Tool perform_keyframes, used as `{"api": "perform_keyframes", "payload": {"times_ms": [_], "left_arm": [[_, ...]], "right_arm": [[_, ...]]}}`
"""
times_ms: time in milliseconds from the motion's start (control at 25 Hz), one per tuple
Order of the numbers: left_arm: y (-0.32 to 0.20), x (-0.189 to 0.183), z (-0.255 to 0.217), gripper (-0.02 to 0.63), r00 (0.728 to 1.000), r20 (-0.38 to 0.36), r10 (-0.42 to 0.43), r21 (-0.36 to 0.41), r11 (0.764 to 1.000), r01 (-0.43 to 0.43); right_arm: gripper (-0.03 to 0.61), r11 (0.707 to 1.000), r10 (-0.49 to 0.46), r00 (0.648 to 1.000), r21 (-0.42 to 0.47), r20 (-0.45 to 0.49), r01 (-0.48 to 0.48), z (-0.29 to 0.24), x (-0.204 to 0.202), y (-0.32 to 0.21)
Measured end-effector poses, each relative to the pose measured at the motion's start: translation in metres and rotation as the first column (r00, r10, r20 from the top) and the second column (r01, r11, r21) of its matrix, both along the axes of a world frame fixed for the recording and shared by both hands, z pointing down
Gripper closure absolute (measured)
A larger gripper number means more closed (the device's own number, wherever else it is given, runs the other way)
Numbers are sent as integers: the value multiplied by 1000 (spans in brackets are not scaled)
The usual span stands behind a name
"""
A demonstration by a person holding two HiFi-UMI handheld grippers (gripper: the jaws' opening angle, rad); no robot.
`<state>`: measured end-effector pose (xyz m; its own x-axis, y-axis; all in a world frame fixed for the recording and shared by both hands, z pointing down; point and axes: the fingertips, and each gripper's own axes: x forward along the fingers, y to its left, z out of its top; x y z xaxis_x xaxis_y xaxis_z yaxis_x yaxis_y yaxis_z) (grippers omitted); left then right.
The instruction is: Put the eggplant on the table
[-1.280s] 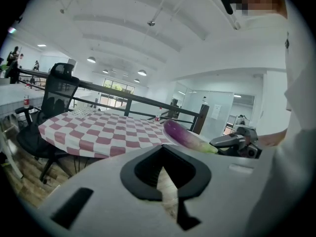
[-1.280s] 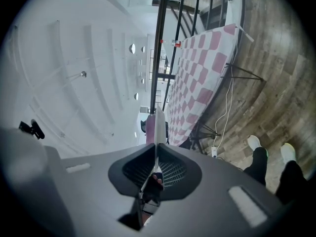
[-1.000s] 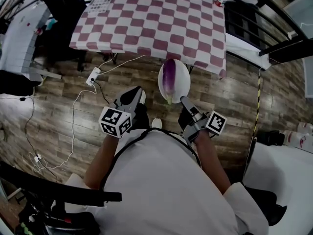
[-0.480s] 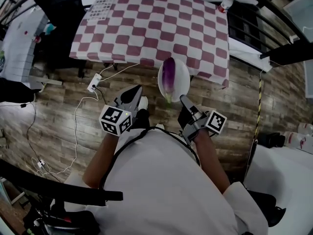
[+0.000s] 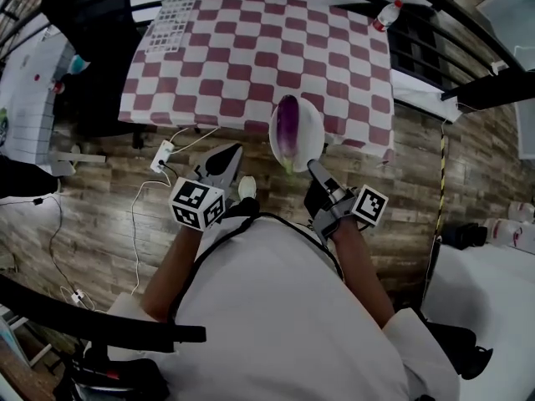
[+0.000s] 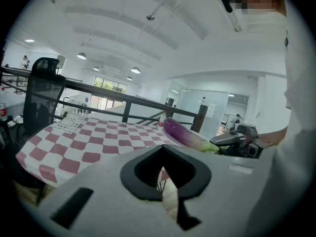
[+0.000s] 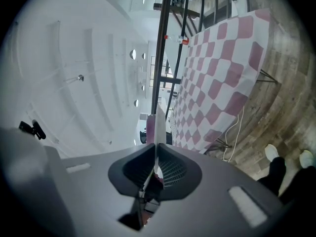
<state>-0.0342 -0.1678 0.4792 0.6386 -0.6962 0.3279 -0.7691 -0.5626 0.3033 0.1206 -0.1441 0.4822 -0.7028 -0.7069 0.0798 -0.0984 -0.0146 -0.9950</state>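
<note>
A purple eggplant [image 5: 287, 124] with a green stem lies on a white plate [image 5: 312, 132]. My right gripper [image 5: 313, 170] is shut on the plate's near rim and holds it level over the near edge of the table [image 5: 251, 48], which wears a red-and-white checked cloth. In the right gripper view the plate [image 7: 157, 125] stands edge-on between the jaws. My left gripper [image 5: 227, 153] hangs beside it above the wooden floor, jaws together and empty. The left gripper view shows the eggplant [image 6: 182, 134] at the right, above the table [image 6: 89, 142].
A bottle [image 5: 386, 11] stands at the table's far right corner and a white grid-like sheet [image 5: 167, 22] lies at its far left. A black chair [image 5: 92, 15] is left of the table. A power strip [image 5: 163, 151] with cables lies on the floor. A black railing [image 5: 468, 32] runs behind.
Both grippers and the plate have come closer to the table; the plate, earlier over the floor, now overlaps the table's near edge. The grip on the plate is unchanged.
</note>
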Motion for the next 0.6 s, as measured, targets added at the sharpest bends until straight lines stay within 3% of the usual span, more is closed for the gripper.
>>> {"api": "perform_keyframes", "payload": {"times_ms": [600], "left_arm": [[-89, -52, 2, 607, 997, -12, 75, 20, 997, -75]], "right_arm": [[548, 995, 97, 995, 12, 11, -97, -3, -49, -70]]}}
